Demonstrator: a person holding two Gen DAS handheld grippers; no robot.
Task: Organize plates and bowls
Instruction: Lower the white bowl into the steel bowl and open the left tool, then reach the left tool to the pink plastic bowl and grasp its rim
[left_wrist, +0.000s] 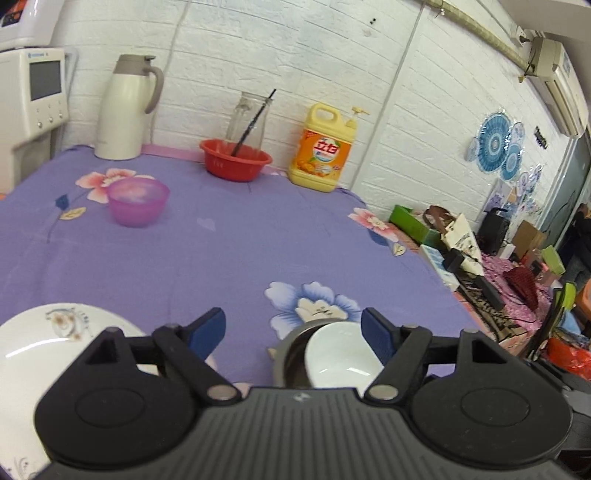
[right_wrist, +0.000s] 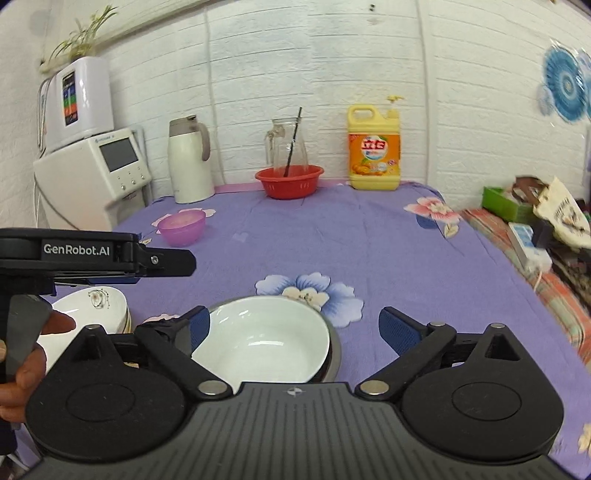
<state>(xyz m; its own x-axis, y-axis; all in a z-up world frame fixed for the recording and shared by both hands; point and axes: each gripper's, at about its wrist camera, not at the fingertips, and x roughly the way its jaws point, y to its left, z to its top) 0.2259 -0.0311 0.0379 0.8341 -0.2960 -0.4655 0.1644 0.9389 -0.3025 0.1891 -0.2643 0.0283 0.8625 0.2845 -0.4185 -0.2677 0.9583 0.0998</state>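
Observation:
A white bowl (right_wrist: 266, 343) sits tilted inside a grey metal bowl (right_wrist: 334, 354) at the near middle of the purple flowered tablecloth (right_wrist: 351, 240); both show in the left wrist view, white bowl (left_wrist: 341, 360), metal bowl (left_wrist: 290, 354). A stack of white patterned plates (right_wrist: 96, 306) lies to the left, also in the left wrist view (left_wrist: 44, 339). A purple plastic bowl (left_wrist: 137, 203) stands farther back left. My left gripper (left_wrist: 293, 330) is open and empty above the cloth, seen from the side in the right wrist view (right_wrist: 162, 260). My right gripper (right_wrist: 295, 328) is open over the white bowl.
Along the wall stand a red basin (left_wrist: 235, 159) with a glass jug (left_wrist: 248, 118), a cream thermos (left_wrist: 123, 107), a yellow detergent bottle (left_wrist: 322, 151) and a white appliance (right_wrist: 92, 177). Clutter lies beyond the table's right edge (left_wrist: 461, 251).

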